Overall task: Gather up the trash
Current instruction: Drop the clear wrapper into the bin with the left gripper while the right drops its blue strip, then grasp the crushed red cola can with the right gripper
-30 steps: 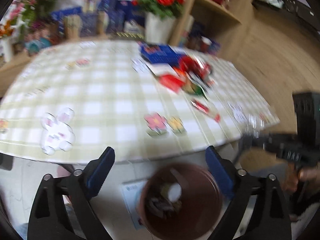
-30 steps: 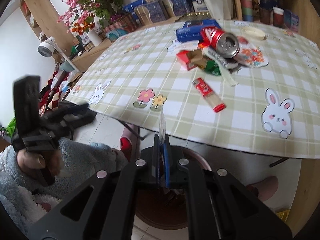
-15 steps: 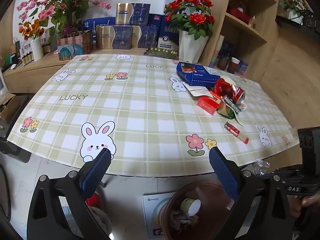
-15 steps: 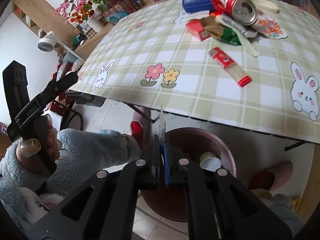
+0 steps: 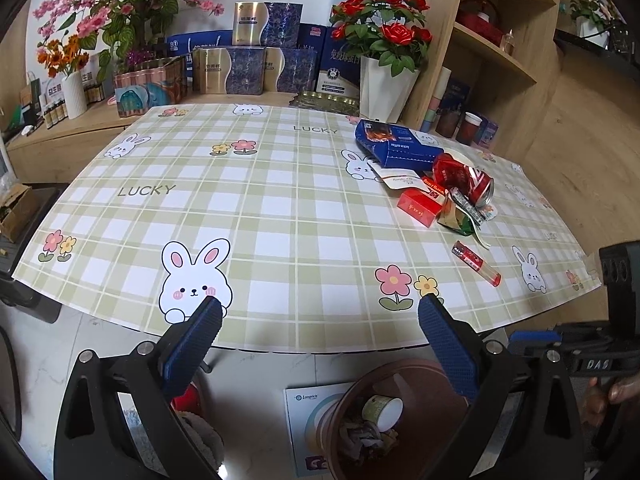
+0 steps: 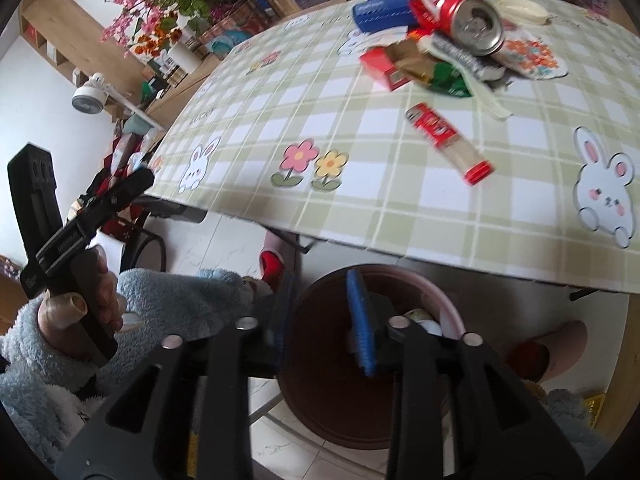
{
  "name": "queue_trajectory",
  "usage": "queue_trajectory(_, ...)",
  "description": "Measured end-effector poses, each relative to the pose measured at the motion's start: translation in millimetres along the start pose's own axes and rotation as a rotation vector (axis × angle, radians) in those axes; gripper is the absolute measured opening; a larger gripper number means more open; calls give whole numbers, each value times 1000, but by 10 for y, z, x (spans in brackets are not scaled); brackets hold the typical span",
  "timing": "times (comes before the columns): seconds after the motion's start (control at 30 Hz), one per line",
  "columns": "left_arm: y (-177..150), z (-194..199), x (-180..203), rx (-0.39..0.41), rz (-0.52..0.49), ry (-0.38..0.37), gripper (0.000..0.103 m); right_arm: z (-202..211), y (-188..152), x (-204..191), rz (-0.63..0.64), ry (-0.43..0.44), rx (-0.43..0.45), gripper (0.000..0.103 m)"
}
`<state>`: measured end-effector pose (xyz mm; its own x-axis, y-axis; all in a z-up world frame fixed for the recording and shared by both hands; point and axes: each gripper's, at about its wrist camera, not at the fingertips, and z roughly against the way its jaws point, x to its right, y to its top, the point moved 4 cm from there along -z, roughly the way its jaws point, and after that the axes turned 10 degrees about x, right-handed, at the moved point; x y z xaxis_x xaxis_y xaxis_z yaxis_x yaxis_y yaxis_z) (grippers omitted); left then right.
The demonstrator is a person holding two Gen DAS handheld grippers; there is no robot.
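Take the table (image 5: 280, 208) as your landmark. Its checked cloth is bare across the whole near and left part; the near edge curves just ahead of both your grippers, with pale floor below it.

On the floor just under that near edge stands the brown bin (image 6: 372, 412), its mouth open to you, with a paper cup (image 5: 382, 412) and crumpled scraps already inside. A printed sheet (image 5: 308, 412) lies on the floor against the bin's left side.

The trash still to collect sits on the table's far right part: a blue carton (image 5: 396, 146) farthest back, a crushed red can (image 6: 464, 20) touching it, a red box (image 5: 418, 208) and a green wrapper (image 6: 448, 78) in the same heap. A red sachet (image 6: 448, 142) lies alone, nearer the table's edge than the heap.

Behind the table, boxes and flower vases line a wooden counter, and wooden shelving rises at the right corner.

Your left gripper (image 5: 320, 316) points down over the near edge, jaws spread wide with nothing between them. Your right gripper (image 6: 324, 316) hangs directly over the bin, angled downward; its jaws are opening and I see nothing between the pads.
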<state>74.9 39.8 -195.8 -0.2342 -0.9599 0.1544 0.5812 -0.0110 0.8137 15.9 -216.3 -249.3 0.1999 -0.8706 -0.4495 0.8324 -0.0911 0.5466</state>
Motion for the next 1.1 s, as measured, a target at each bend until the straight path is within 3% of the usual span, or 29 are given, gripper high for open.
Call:
queue_trajectory(0.13, -5, -10, -3, 0, -4, 2, 96, 112, 130, 40, 55, -67, 64, 80)
queue_trajectory(0.2, -8, -13, -1, -1, -6, 3, 96, 183, 204, 44, 101, -114, 104, 91)
queue_trajectory(0.4, -13, -22, -16, -1, -5, 9, 96, 253, 350, 105, 211, -207, 147, 93)
queue_trajectory(0.9, 14, -151, -12, -17, -20, 20, 96, 266, 488, 283, 300, -324, 171, 97)
queue_trajectory(1.1, 89, -257, 8, -18, -34, 16, 96, 215, 770, 391, 335, -355, 176, 97)
